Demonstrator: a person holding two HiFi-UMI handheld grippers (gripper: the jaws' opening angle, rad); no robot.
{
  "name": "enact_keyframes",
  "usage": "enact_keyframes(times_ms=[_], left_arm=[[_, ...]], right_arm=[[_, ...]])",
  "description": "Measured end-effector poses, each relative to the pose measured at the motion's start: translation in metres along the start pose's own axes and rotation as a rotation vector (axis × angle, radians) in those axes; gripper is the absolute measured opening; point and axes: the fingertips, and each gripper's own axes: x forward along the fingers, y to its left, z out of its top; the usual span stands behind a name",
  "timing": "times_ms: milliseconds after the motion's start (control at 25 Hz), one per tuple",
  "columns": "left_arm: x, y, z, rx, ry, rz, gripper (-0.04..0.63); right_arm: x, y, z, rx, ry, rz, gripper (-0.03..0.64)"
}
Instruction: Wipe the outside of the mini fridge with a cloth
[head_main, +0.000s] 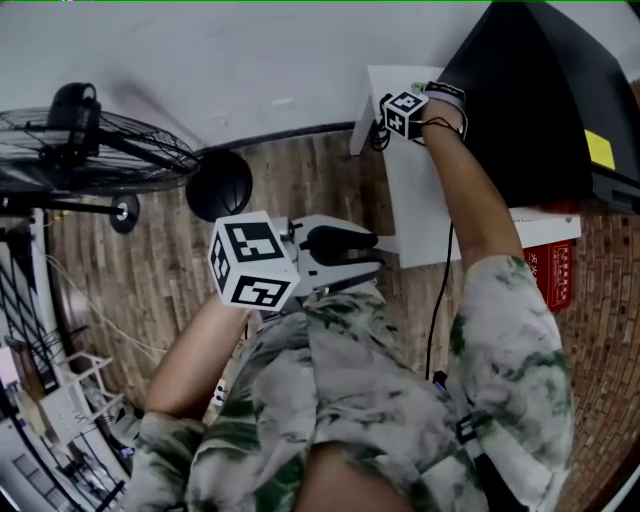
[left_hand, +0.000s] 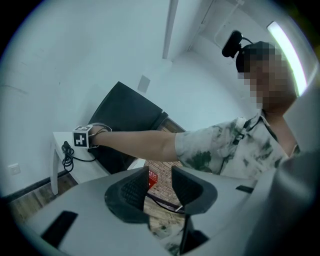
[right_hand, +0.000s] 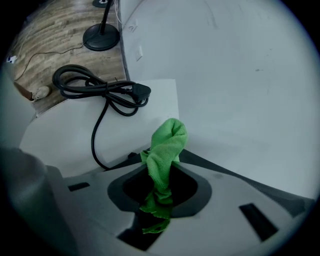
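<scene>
Our right hand-held gripper (right_hand: 162, 176) pinches the green cloth (right_hand: 169, 142) just beside the black mini fridge (head_main: 545, 100); the left hand-held gripper (left_hand: 160, 186) hangs narrowly parted, empty. We should press the cloth flat on the side panel (clear of the cord (right_hand: 102, 92)) and sweep evenly.

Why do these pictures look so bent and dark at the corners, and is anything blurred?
Head view: the wide lens bends straight edges, and the fan looks a little soft. Left gripper view: a fisheye circle with black corners, the ceiling light glares, and the mosaic patch was added afterwards. Right gripper view: the same dark rim, and the green cloth is fairly sharp.
</scene>
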Motion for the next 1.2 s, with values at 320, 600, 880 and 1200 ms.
enact_keyframes(times_ms=[320,600,880,1200], left_arm=[[0.007,0.006,-0.009,-0.038,0.004,0.021,0.153],[0.013,0.010,-0.008,-0.066,-0.003,0.026,0.153],[0.017,0.005,-0.007,-0.053,-0.007,0.015,0.153],[0.011,-0.005,0.001,-0.004,-0.022,-0.024,0.153]], right_arm=[[0.017,0.032,0.008,-0.002,-0.027,0.044,0.106],[0.027,0.049,0.013,-0.021,-0.046,0.077,0.106],[0.017,0.050,0.012,0.024,-0.087,0.114,0.106],[-0.032,0.029,0.014,0.070,-0.188,0.060,0.106]])
